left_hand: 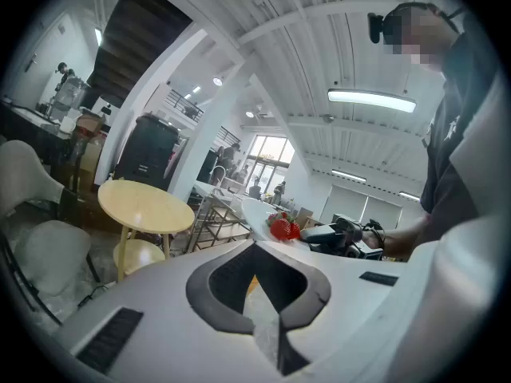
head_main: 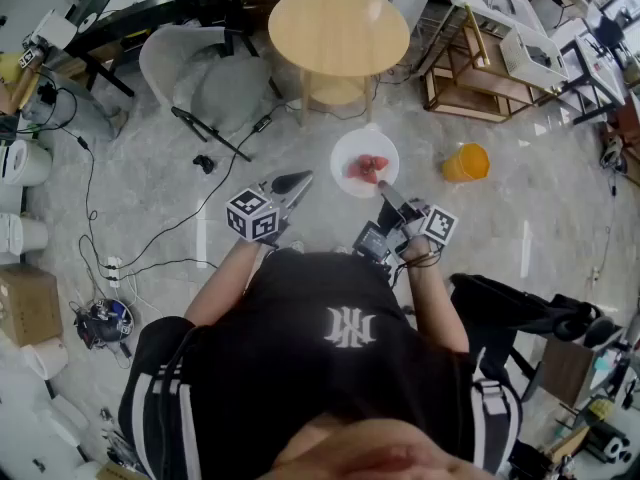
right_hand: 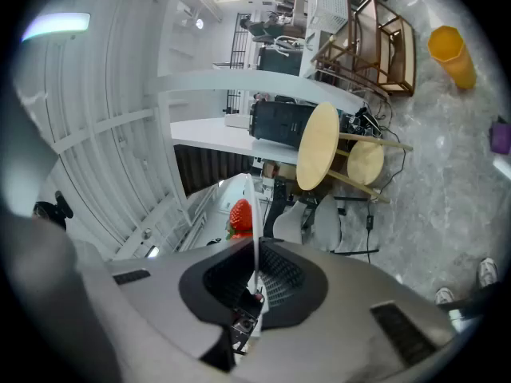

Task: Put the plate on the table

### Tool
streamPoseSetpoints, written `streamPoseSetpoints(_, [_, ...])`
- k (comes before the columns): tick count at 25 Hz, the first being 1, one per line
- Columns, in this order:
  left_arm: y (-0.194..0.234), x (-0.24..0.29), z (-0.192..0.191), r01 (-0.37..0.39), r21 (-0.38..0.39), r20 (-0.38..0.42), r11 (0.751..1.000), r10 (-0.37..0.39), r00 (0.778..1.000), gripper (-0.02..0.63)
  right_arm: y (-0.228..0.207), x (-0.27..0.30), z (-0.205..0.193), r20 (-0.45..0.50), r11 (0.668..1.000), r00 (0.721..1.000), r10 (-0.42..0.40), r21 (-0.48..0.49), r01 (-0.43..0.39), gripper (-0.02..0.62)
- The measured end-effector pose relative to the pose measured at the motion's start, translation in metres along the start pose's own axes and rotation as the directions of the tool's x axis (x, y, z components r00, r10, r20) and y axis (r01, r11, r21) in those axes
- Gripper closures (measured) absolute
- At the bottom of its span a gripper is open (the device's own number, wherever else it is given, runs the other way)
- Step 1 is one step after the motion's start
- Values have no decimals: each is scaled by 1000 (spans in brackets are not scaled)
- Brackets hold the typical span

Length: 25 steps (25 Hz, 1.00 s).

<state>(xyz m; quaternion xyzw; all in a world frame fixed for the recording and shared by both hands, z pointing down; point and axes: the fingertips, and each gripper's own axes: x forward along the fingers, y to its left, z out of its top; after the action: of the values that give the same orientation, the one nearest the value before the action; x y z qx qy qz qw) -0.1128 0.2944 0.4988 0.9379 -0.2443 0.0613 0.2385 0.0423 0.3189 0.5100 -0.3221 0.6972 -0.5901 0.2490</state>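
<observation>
A white plate point(head_main: 352, 148) carrying red strawberries point(head_main: 368, 168) hangs in the air over the floor, in front of me. My right gripper point(head_main: 385, 190) is shut on its near rim. In the right gripper view the plate point(right_hand: 254, 206) stands edge-on between the jaws, a strawberry point(right_hand: 241, 214) beside it. My left gripper point(head_main: 297, 180) hovers just left of the plate, shut and holding nothing. From the left gripper view, the plate point(left_hand: 255, 212) and the right gripper point(left_hand: 323, 234) are both visible. The round wooden table point(head_main: 340, 28) stands beyond the plate, its top bare.
An orange cup point(head_main: 466, 163) sits on the floor to the right. A white chair point(head_main: 200, 68) is left of the table, and a wooden rack point(head_main: 470, 78) to its right. Cables point(head_main: 130, 258) run across the floor at left.
</observation>
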Motion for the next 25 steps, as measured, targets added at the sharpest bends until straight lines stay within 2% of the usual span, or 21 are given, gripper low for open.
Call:
streamPoseSetpoints(12, [-8, 0, 16, -10, 1, 30, 1000, 10, 999, 595, 2, -6, 4, -13, 1000, 1000, -15, 15, 15, 578])
streamPoseSetpoints(25, [-16, -3, 5, -14, -2, 12, 1000, 14, 1000, 594, -6, -16, 4, 10, 998, 999, -50, 26, 50, 569])
